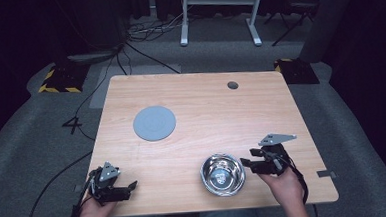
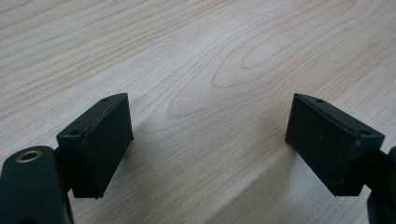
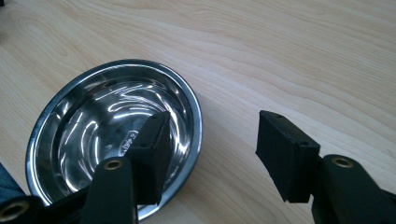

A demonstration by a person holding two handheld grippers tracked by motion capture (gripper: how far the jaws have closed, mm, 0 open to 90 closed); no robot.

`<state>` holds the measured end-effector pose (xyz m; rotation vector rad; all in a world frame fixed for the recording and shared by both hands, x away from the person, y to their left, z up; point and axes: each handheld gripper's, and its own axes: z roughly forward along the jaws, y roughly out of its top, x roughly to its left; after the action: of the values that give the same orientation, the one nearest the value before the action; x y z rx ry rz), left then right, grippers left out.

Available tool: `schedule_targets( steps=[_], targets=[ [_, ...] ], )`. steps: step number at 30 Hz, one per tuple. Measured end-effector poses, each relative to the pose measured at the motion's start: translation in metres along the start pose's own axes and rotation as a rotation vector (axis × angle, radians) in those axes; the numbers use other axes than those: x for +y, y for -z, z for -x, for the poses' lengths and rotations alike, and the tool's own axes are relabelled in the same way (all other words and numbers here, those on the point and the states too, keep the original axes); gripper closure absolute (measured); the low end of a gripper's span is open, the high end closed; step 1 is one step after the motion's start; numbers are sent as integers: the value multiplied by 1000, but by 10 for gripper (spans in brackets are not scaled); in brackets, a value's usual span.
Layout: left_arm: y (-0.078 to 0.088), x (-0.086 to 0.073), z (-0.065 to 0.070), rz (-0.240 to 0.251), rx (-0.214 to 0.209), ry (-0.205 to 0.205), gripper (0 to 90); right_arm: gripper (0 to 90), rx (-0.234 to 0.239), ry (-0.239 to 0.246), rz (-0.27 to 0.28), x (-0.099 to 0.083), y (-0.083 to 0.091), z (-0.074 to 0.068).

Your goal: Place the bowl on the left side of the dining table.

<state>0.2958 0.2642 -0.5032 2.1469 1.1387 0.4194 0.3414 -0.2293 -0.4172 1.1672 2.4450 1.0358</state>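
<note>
Looking down in the high view: light wood table [image 1: 206,113] w/ a small dark round hole [image 1: 233,85] near the far right corner, grey carpet around it, dark room beyond. White desk legs [image 1: 220,17], cables and yellow-black striped blocks [image 1: 59,80] sit on the floor past the far edge. Grey round disc [image 1: 154,123] lies left of centre. Steel bowl [image 1: 223,174] sits near the front edge, right of centre. Left gripper [image 1: 131,187] rests at the front left corner, well apart from the bowl; right gripper [image 1: 246,164] is just beside the bowl's right rim. Forearms cut off at the bottom; jaw gaps too small to judge here.

Left gripper view: left gripper [image 2: 208,140] jaws spread wide, nothing but bare wood grain between them.

Right gripper view: right gripper [image 3: 212,140] jaws wide apart, holding nothing. One jaw is over the bowl [image 3: 112,126], other over bare table. Touching the rim or hovering: can't tell. Bowl's near edge is hidden behind that jaw; the marking on its bottom is unreadable.
</note>
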Motion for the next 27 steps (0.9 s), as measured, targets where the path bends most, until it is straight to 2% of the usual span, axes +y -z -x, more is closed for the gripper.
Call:
schedule_targets(
  steps=[3,4,9,10,13,20,21,27],
  targets=[
    [0,0,0,0,0,0,149,456,12,7,-18,3,-9,-4],
    [0,0,0,0,0,0,149,458,22,13,-40,3,-19,-5],
    [0,0,0,0,0,0,149,472,31,6,-64,1,-32,-7],
    [0,0,0,0,-3,2,149,480,31,11,-78,0,-38,-7],
    [0,0,0,0,0,0,149,497,23,12,-97,1,-43,-7],
    [0,0,0,0,0,0,149,638,14,-10,-164,1,-54,-3],
    [0,0,0,0,-3,2,149,669,12,-13,-190,1,-57,-3],
    [0,0,0,0,0,0,149,747,23,-15,-214,4,-59,-5]
  ],
)
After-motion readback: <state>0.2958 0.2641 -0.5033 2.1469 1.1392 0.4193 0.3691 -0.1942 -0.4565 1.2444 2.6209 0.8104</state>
